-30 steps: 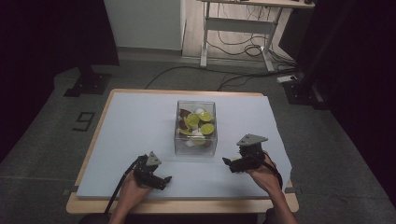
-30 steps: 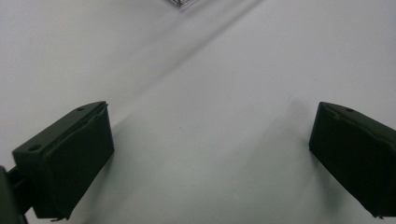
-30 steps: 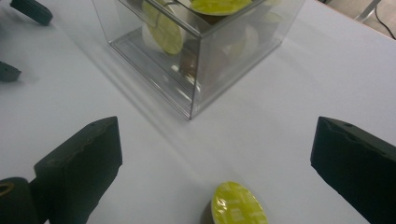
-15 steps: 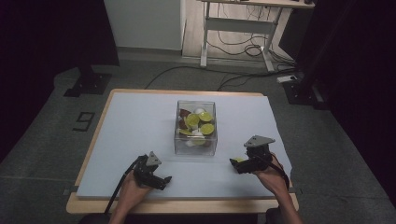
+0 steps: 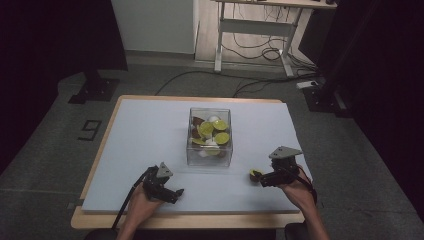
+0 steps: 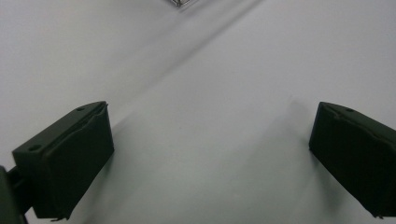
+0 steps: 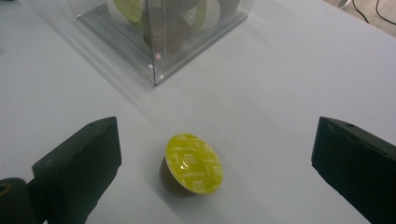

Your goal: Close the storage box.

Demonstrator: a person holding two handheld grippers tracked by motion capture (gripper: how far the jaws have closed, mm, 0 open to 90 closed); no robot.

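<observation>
The left gripper [image 5: 176, 192] rests low on the pale table [image 5: 150, 130], jaws spread over bare surface. At centre, a clear plastic box [image 5: 210, 136] holds yellow-lidded, brown and white capsules. Right of it, a small round coffee capsule [image 7: 192, 165] with shiny yellow foil lid lies tilted between the right gripper's [image 5: 261, 177] wide-spread jaws, untouched.

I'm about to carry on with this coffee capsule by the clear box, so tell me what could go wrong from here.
1. The capsule lies tilted on the table between the open jaws of the right gripper; closing on its rounded side could squirt it away.
2. The clear box already looks well filled with capsules, so one more might sit high or roll off the pile.
3. The box looks light; a nudge to its wall could slide it.
</observation>
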